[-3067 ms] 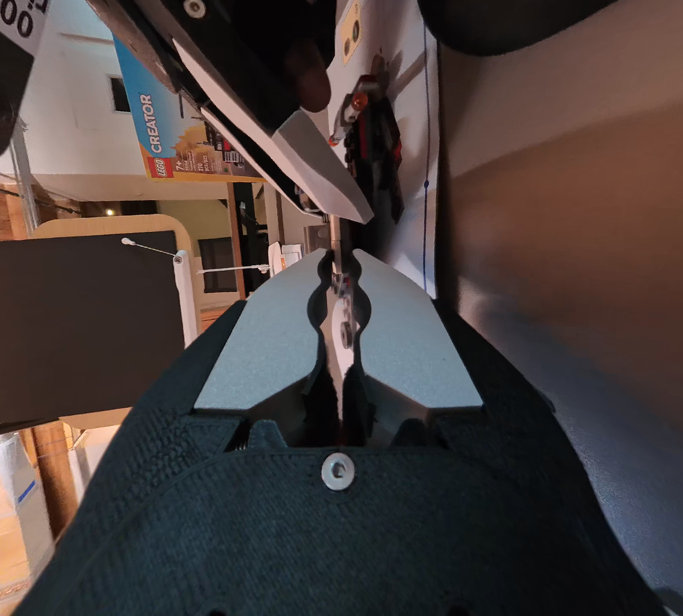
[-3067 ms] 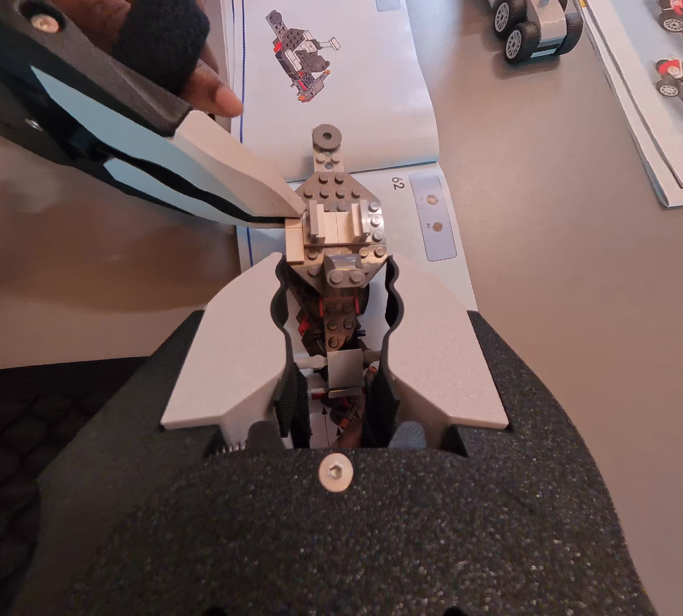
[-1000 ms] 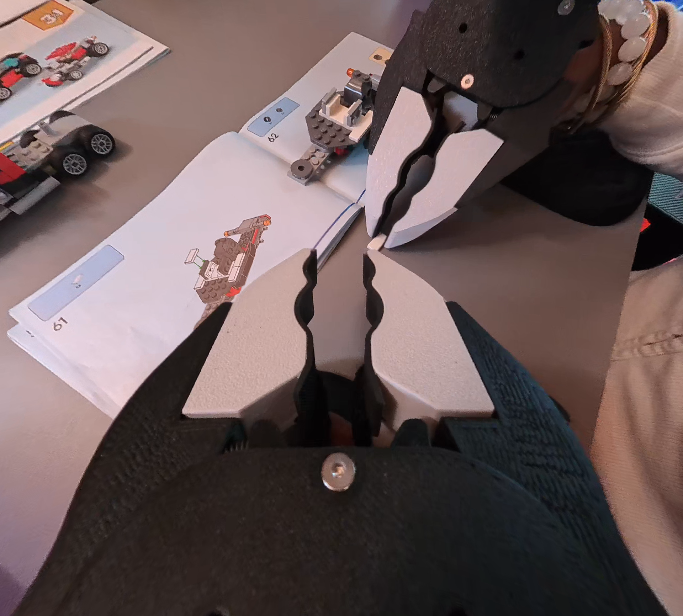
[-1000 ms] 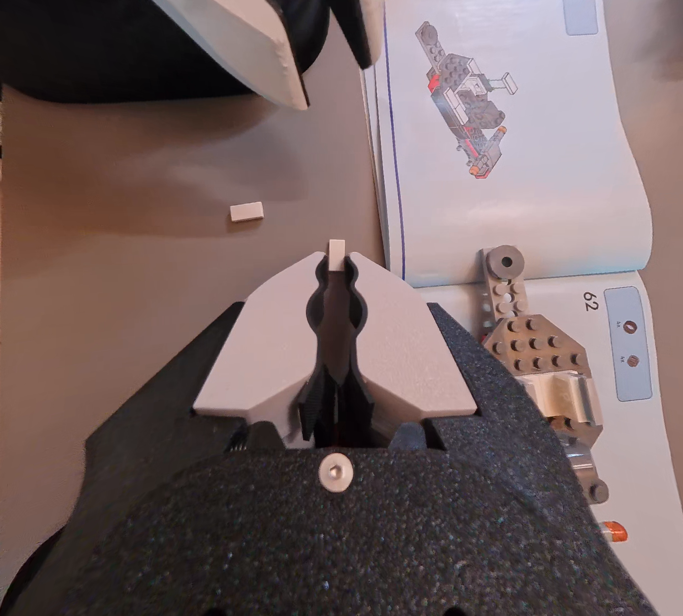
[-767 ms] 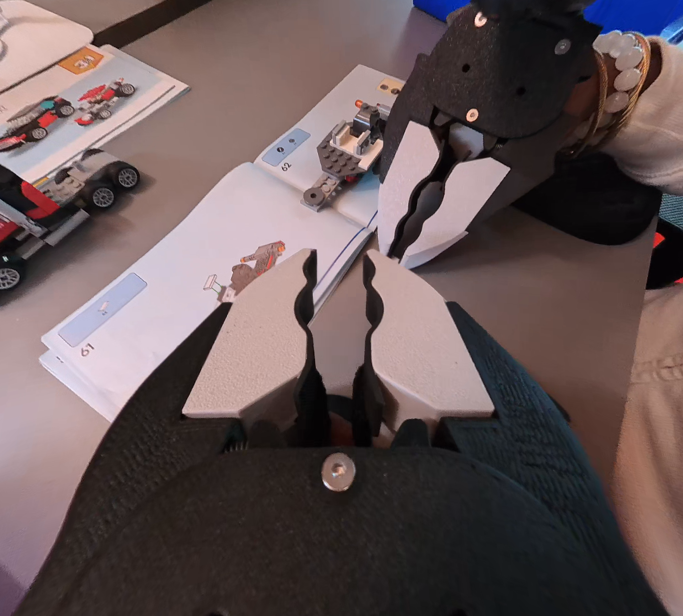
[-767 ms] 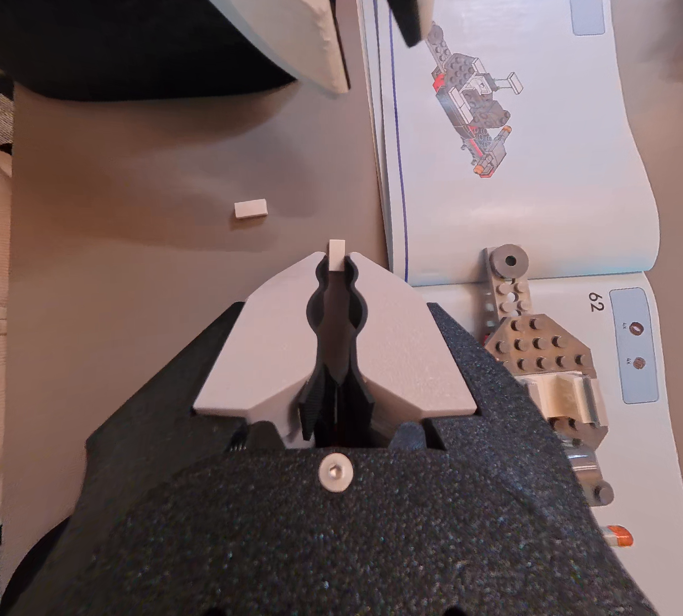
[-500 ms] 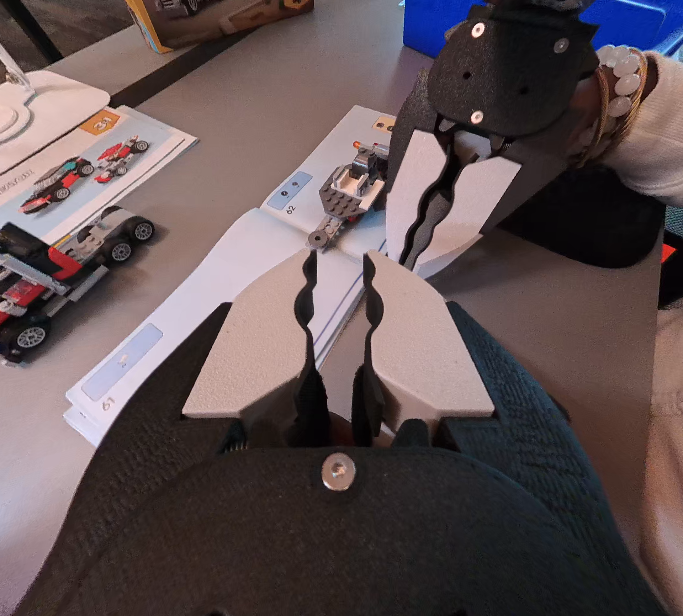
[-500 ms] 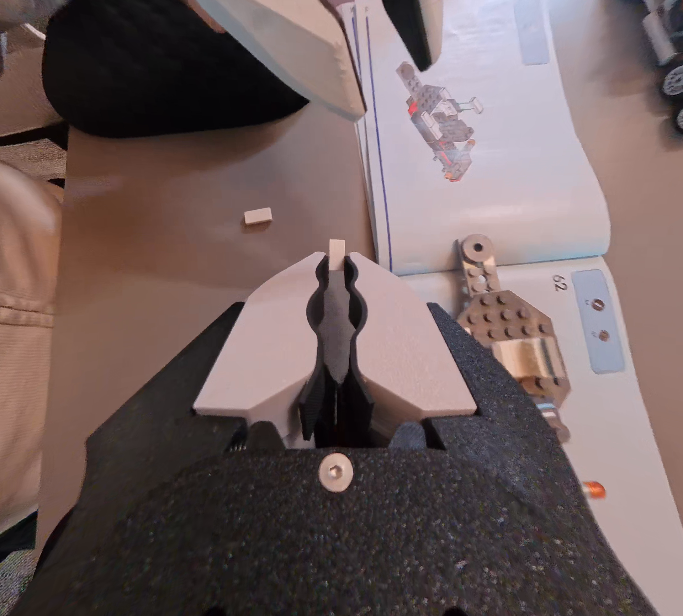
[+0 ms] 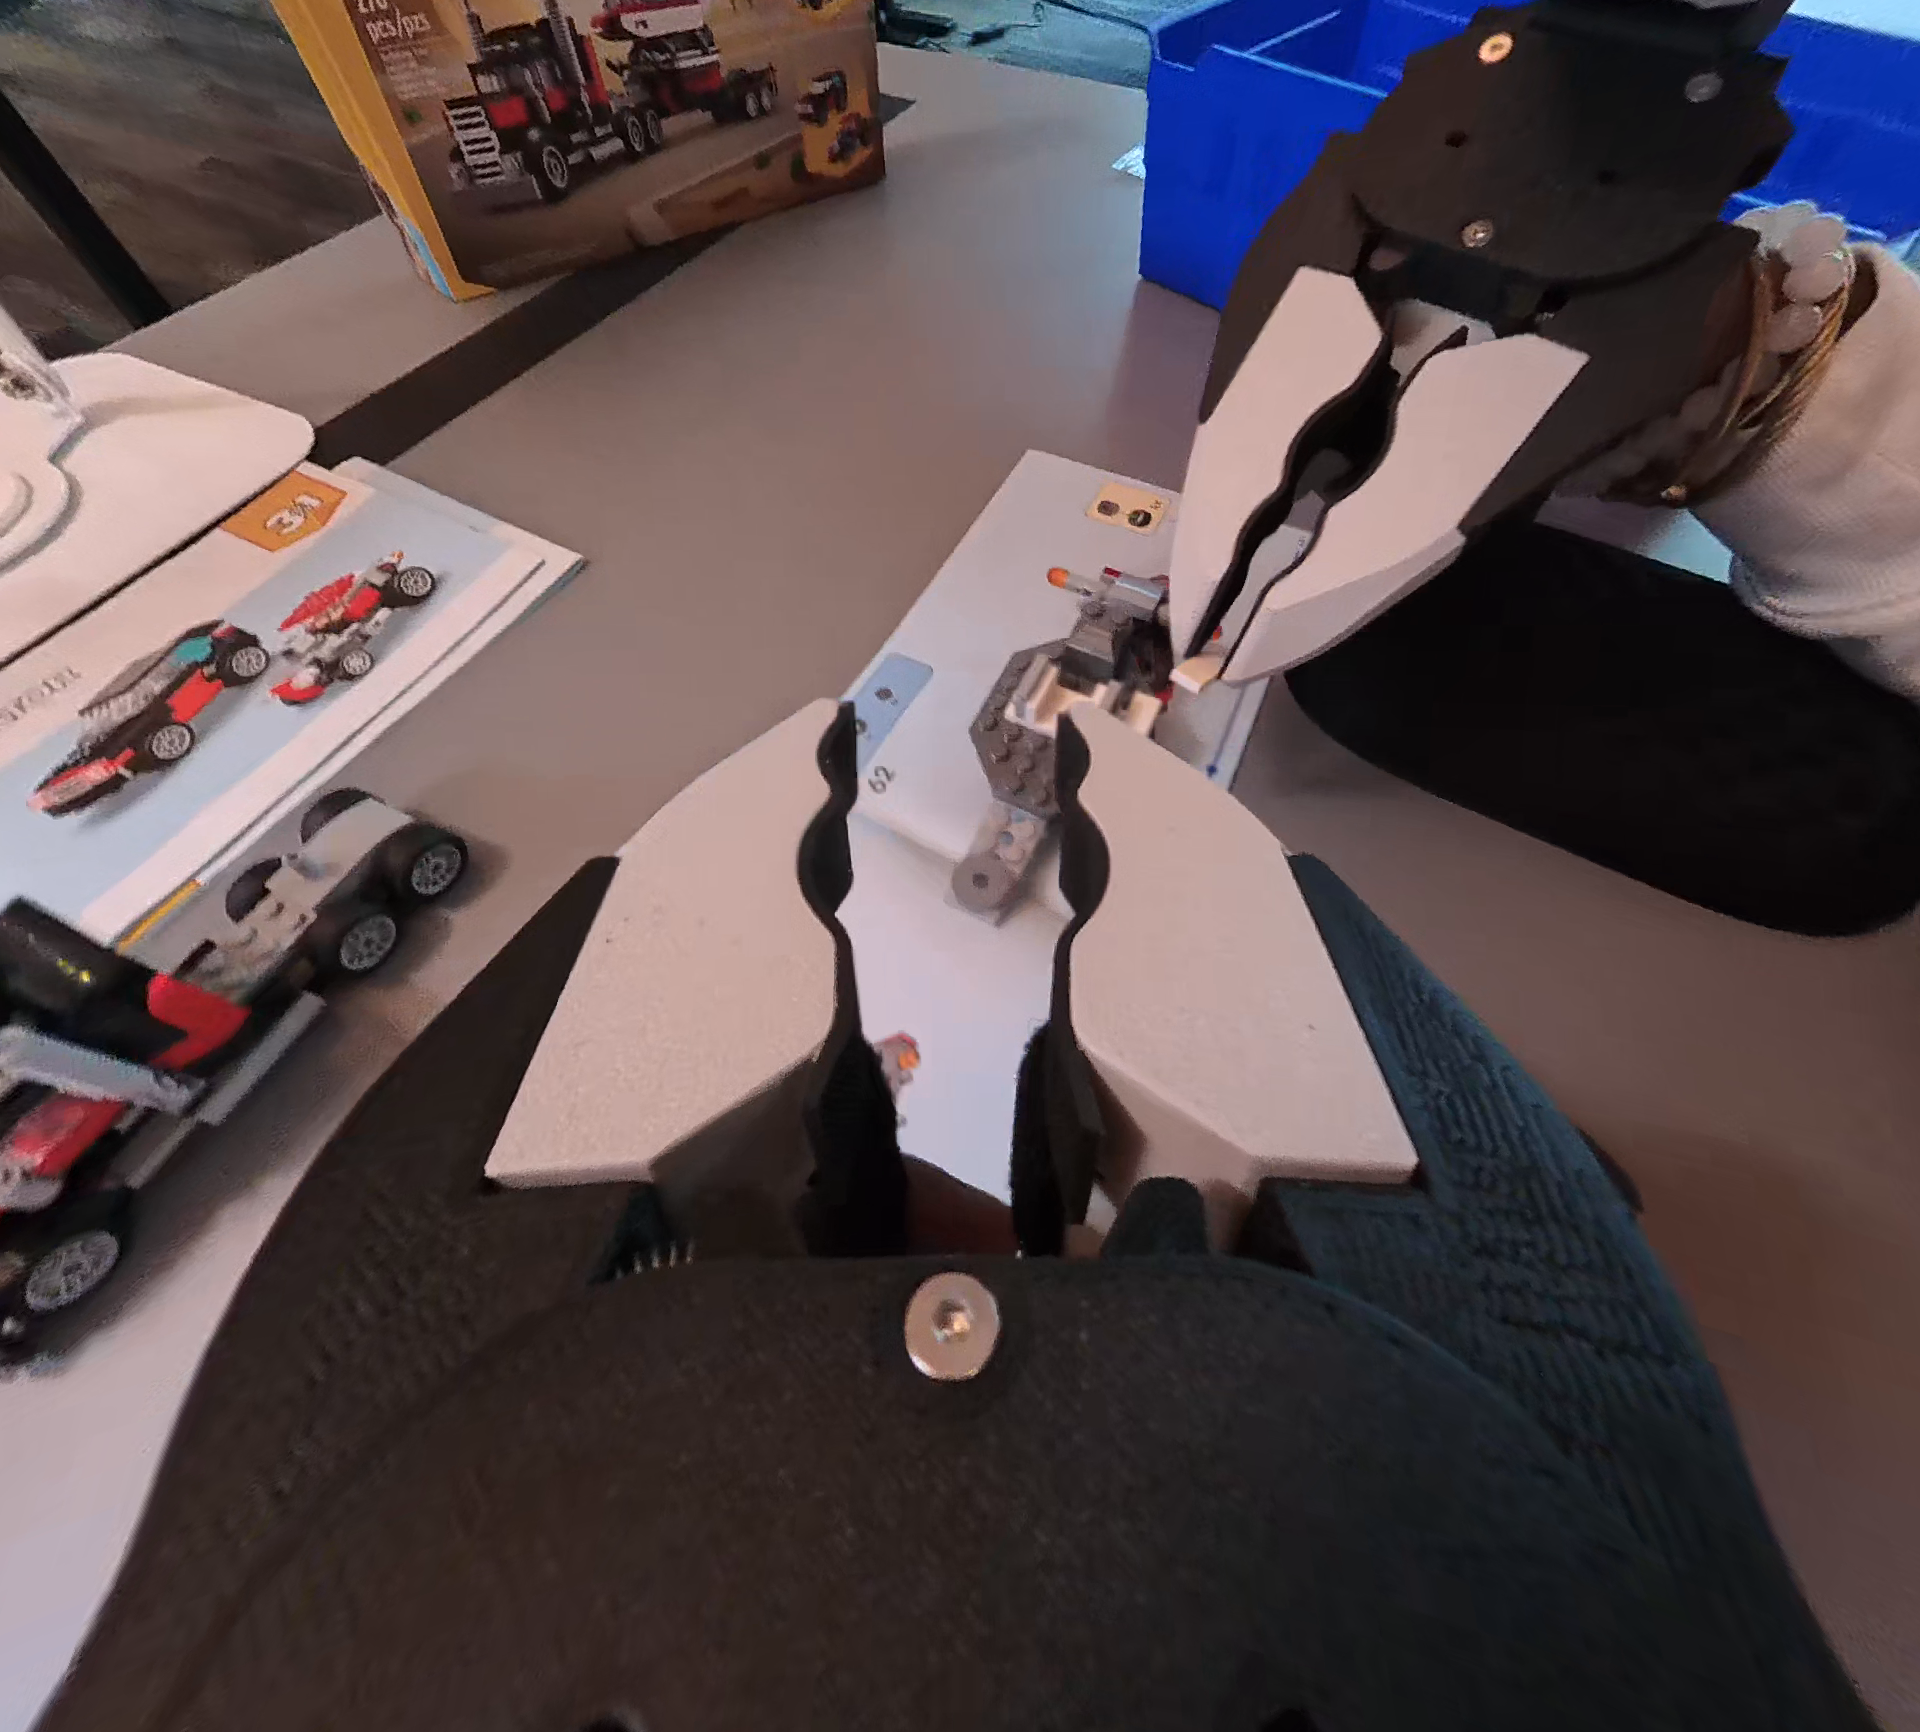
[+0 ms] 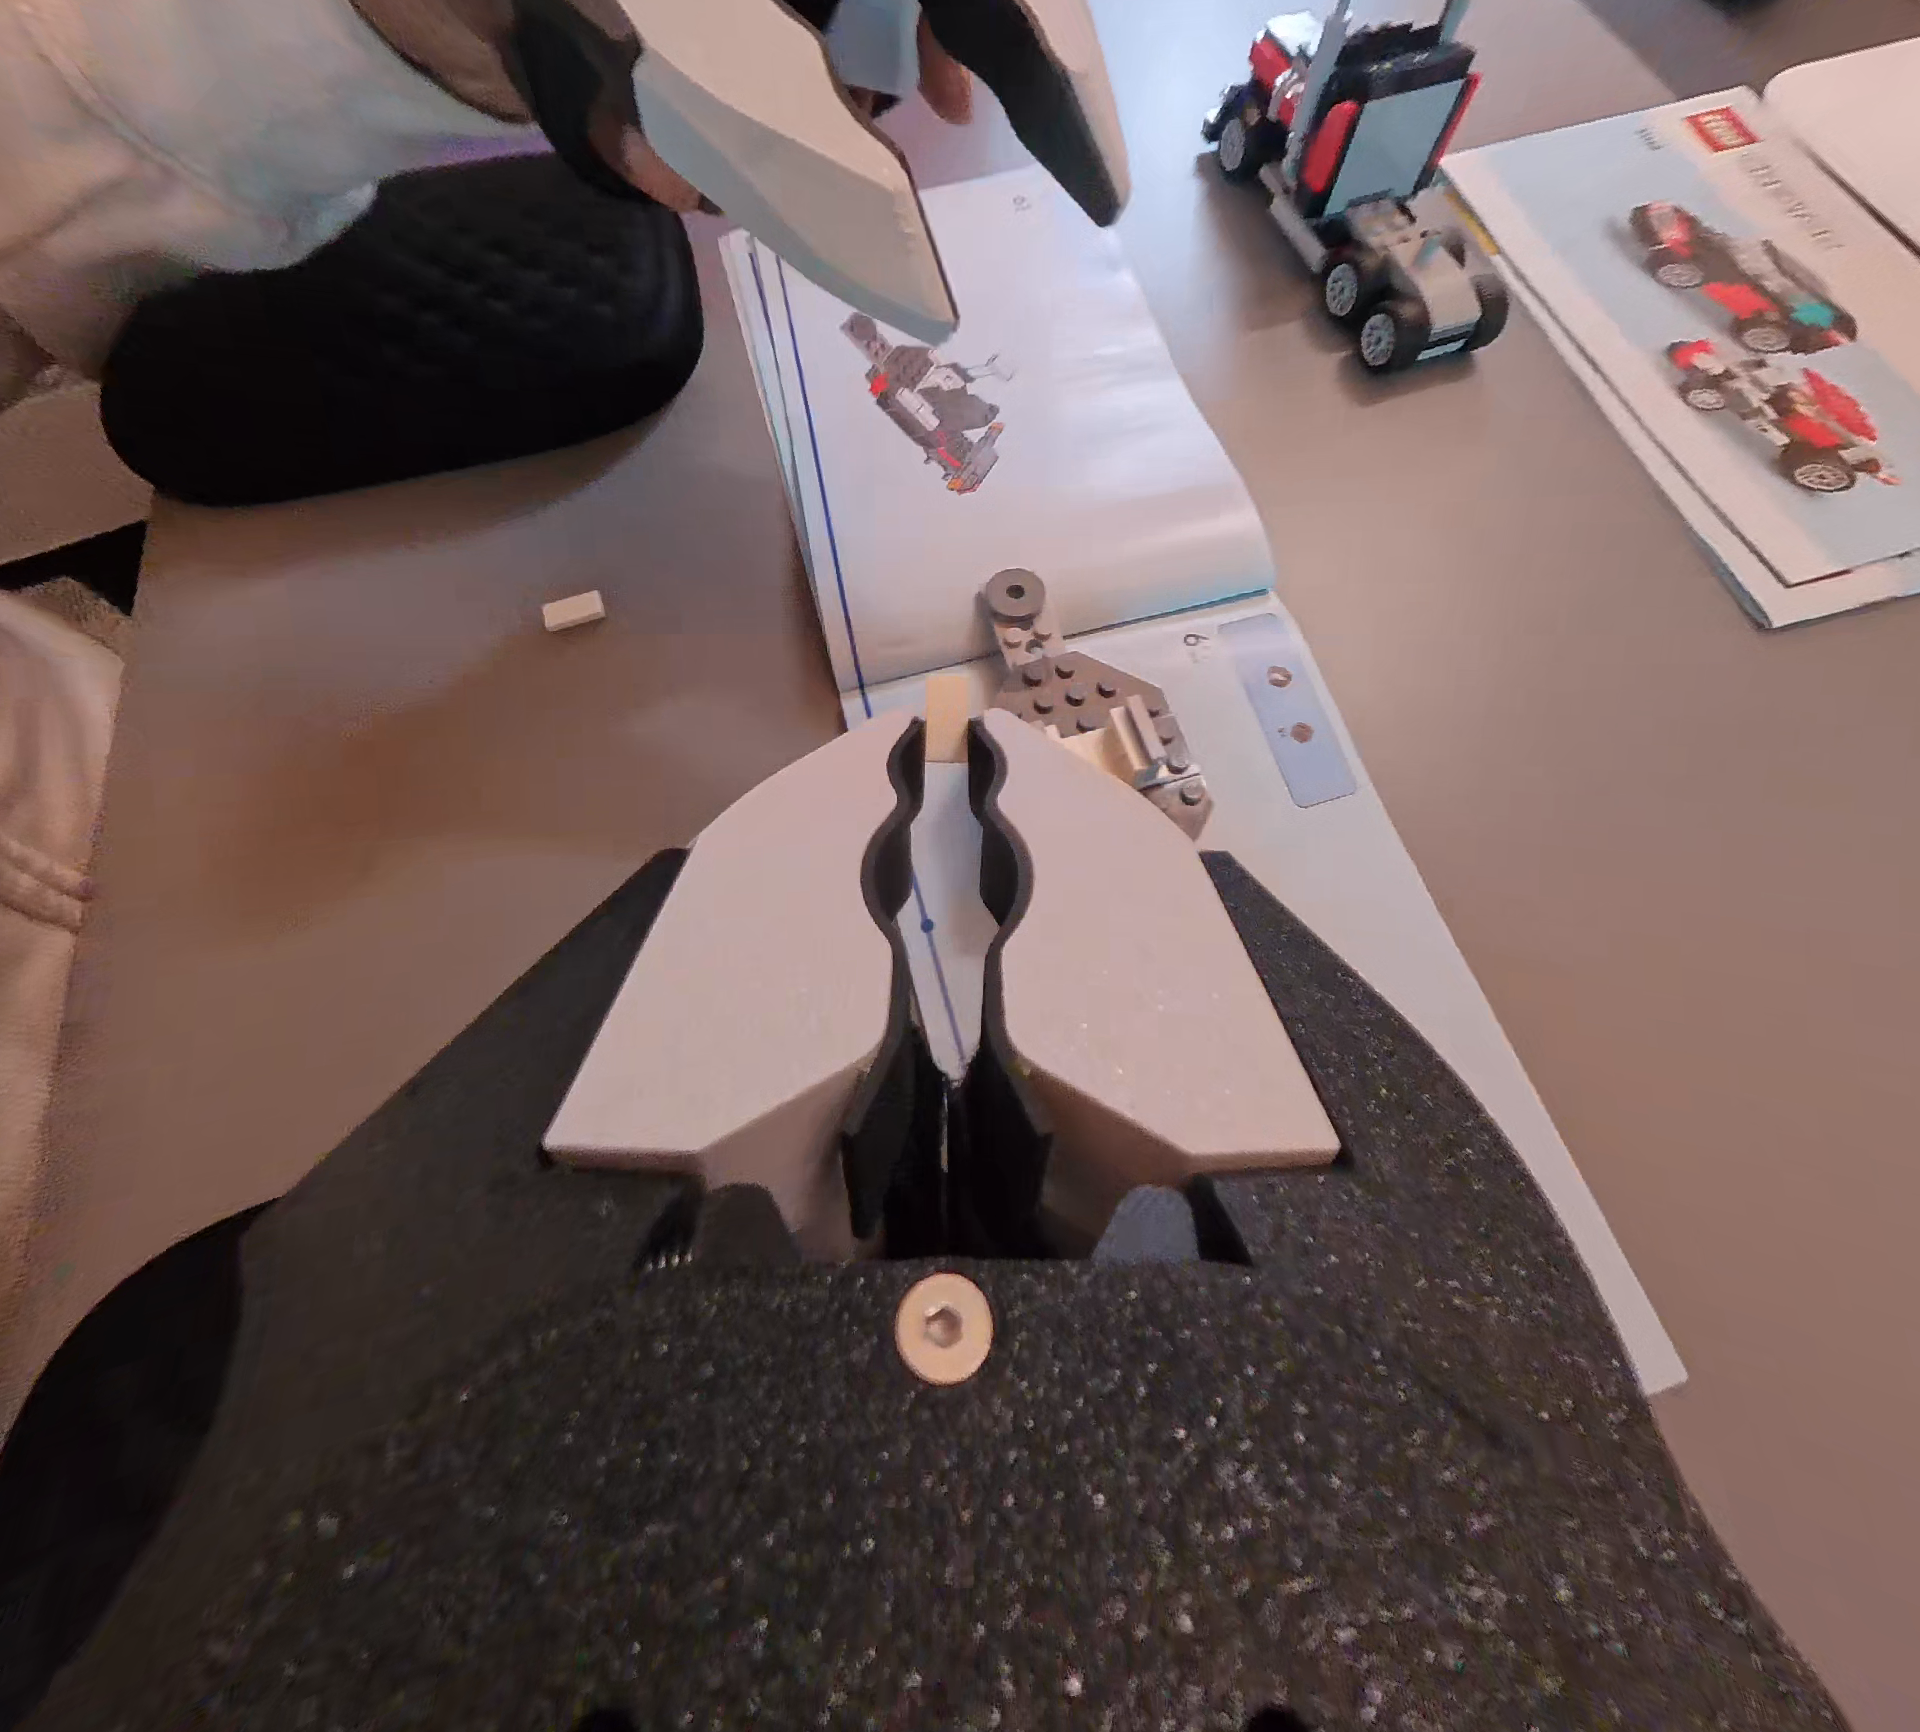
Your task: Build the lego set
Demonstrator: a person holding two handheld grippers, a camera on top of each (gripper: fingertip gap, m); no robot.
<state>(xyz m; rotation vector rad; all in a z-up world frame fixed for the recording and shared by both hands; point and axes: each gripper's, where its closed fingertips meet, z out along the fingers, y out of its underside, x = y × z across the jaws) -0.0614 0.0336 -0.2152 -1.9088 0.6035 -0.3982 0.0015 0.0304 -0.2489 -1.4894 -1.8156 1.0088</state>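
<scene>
Right gripper (image 10: 948, 726): fingers narrow, pinching a small cream tile (image 10: 947, 703) at the very tips, most of it standing proud of them. Judged reason: the tip hold leaves the tile free to be pressed onto studs. Just to the right of these fingers lies the grey model (image 10: 1096, 711), partly built, resting on the open instruction booklet (image 10: 1091, 394); tile and model are near, contact not confirmed.

Left gripper (image 9: 951, 737): fingers wide apart and empty, hovering above the booklet with the grey model just beyond the tips. Judged reason: held ready to steady the model while the tile goes on.

Left of the right fingers, a second cream tile (image 10: 574, 613) lies loose on the table (image 10: 1455, 747), well apart from the model.

Farther out, beyond and to the right: a finished truck (image 10: 1361, 196) and a second booklet (image 10: 1714, 311). Ahead of the left fingers stand the set's box (image 9: 582, 41) and a blue bin (image 9: 1299, 113)

Risk, as judged: a shallow pinch may let the tile twist under pressure
</scene>
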